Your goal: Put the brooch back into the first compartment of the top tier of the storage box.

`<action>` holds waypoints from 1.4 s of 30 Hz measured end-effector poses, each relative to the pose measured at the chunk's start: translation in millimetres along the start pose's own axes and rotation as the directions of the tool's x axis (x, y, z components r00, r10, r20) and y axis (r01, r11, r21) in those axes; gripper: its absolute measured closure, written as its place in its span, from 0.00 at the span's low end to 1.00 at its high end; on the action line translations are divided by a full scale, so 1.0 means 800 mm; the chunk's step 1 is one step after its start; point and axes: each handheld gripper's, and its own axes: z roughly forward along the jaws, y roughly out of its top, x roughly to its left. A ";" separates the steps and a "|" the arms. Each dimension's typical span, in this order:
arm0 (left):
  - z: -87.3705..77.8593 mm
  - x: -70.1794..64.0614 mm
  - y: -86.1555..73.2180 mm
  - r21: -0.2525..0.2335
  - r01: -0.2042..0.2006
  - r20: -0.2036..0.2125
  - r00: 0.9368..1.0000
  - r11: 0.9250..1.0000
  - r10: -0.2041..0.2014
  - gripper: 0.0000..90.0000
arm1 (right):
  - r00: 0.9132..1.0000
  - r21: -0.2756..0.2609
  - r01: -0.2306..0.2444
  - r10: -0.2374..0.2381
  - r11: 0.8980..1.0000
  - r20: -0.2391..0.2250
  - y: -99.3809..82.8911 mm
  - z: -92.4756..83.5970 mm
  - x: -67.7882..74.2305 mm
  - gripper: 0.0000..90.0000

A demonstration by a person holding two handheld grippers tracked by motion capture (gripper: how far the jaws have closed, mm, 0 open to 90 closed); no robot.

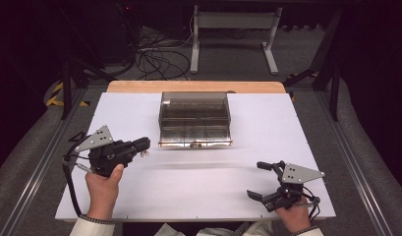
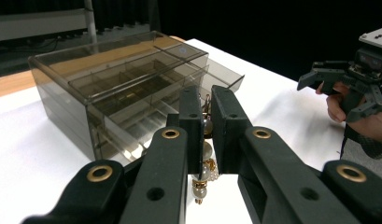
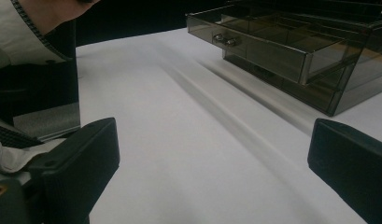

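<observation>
Smoky transparent acrylic drawer box [image 1: 194,118]: centre-rear of white desk [image 1: 139,196], one drawer pulled out. Left gripper [image 2: 206,135]: left of box, jaws nearly closed, pinching gold-and-pearl bead jewellery piece [image 2: 202,179]. Right gripper [image 1: 260,180]: near front-right desk edge, jaws spread wide, holding nothing.

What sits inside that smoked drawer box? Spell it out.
The clear brown drawer box has its top drawer pulled out, showing divider compartments that look empty. Tinted walls hide what the lower drawers hold.
</observation>
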 end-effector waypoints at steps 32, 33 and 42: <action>0.077 0.012 0.027 0.021 0.000 0.019 1.000 1.000 -0.001 0.93 | 1.000 0.001 -0.003 0.003 1.000 -0.006 -0.001 0.001 -0.002 0.03; 0.080 0.013 0.027 0.024 0.005 0.017 1.000 1.000 -0.006 0.93 | 1.000 0.001 -0.003 0.003 1.000 -0.006 -0.001 0.001 -0.002 0.03; 0.096 0.021 0.024 0.028 0.016 0.017 1.000 0.999 -0.016 0.93 | 1.000 0.004 -0.005 0.005 1.000 -0.007 -0.001 0.001 -0.002 0.03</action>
